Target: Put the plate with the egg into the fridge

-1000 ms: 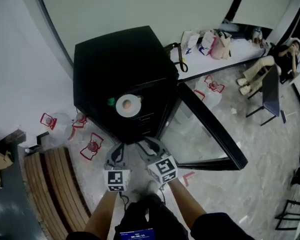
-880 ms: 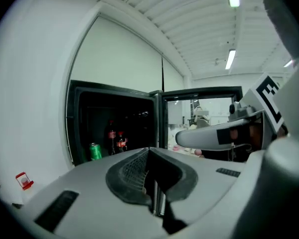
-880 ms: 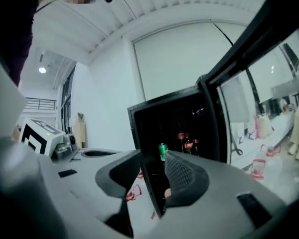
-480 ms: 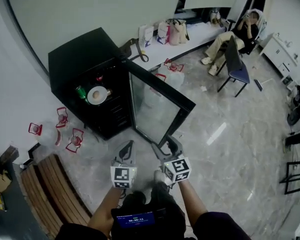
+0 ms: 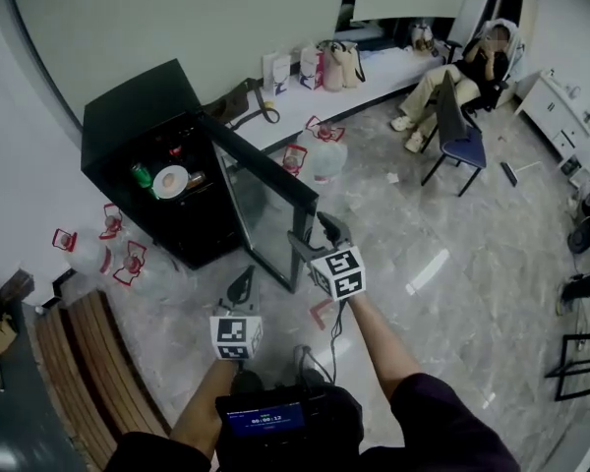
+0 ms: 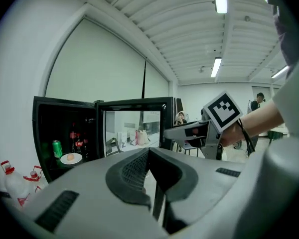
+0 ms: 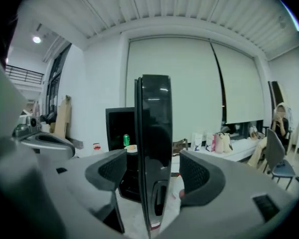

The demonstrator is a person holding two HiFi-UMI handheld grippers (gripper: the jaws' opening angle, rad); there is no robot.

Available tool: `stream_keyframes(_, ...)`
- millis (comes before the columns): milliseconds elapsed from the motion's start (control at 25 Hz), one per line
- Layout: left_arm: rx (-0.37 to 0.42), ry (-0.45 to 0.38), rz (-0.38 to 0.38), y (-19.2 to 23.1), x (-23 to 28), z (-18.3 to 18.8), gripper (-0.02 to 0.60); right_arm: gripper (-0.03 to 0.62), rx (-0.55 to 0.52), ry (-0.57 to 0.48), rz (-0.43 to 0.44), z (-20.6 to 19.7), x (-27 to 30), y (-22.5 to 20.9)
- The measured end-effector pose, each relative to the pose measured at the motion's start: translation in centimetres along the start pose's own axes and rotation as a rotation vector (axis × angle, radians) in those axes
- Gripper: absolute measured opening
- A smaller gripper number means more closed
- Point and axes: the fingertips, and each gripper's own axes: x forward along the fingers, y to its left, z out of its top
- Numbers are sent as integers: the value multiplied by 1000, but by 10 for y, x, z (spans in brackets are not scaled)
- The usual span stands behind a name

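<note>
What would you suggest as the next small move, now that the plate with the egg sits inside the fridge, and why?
Probably swing the door shut with the right gripper. The plate with the egg rests inside the fridge, the door stands wide open, and the fingers, which have just been opening, straddle the door's edge without pressing on it.

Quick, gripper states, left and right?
Left gripper: closed, empty.
Right gripper: open, jaws just been opening; fridge door edge between them, ungripped.
</note>
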Motion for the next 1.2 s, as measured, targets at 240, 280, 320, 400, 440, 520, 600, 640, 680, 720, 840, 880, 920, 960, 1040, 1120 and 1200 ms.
stream_keyframes(240, 22, -3, 96, -3, -15, 2, 9, 317, 15, -48, 69, 0, 1, 19)
stream_keyframes(280, 23, 3, 107, -1, -17, 1, 9, 318, 17, -47, 81, 0, 0, 24)
stream_keyframes(320, 20, 10, 119, 2, -21, 0, 9, 316, 16, -40, 96, -1, -1, 32)
stream_keyframes(400, 12, 17, 149, 11, -32, -1, 9, 316, 9, -35, 133, -2, -4, 53)
stream_keyframes(440, 11, 18, 165, 17, -38, -1, 9, 316, 4, -44, 153, -2, -5, 65)
stream_keyframes(520, 9, 17, 194, 29, -50, -2, 9, 316, -8, -58, 197, 0, -5, 88)
stream_keyframes(600, 8, 12, 217, 40, -60, -1, 9, 316, -29, -51, 257, -1, -6, 111)
stream_keyframes(640, 6, 7, 228, 45, -66, -1, 9, 316, -38, -46, 290, -2, -7, 124)
stream_keyframes(680, 2, 1, 240, 51, -73, -1, 9, 314, -39, -46, 321, -2, -9, 136)
stream_keyframes(720, -4, -6, 251, 56, -79, 0, 9, 314, -30, -52, 350, -1, -10, 148)
stream_keyframes(840, -32, -26, 275, 69, -97, 3, 9, 217, 13, -88, 398, 5, -11, 178)
stream_keyframes(880, -37, -31, 280, 73, -103, 4, 9, 131, 19, -98, 407, 6, -11, 187)
stream_keyframes(920, -39, -36, 286, 77, -107, 5, 9, 65, 21, -105, 417, 8, -9, 196)
stream_keyframes(960, -39, -40, 291, 82, -111, 5, 9, 34, 21, -109, 432, 10, -7, 206)
stream_keyframes(1040, -38, -46, 302, 90, -118, 7, 9, 9, 31, -111, 467, 14, -2, 224)
stream_keyframes(1120, -39, -54, 316, 98, -125, 9, 9, 9, 51, -109, 496, 17, 3, 237)
stream_keyframes(1200, -38, -63, 331, 107, -131, 10, 9, 8, 56, -106, 515, 20, 8, 247)
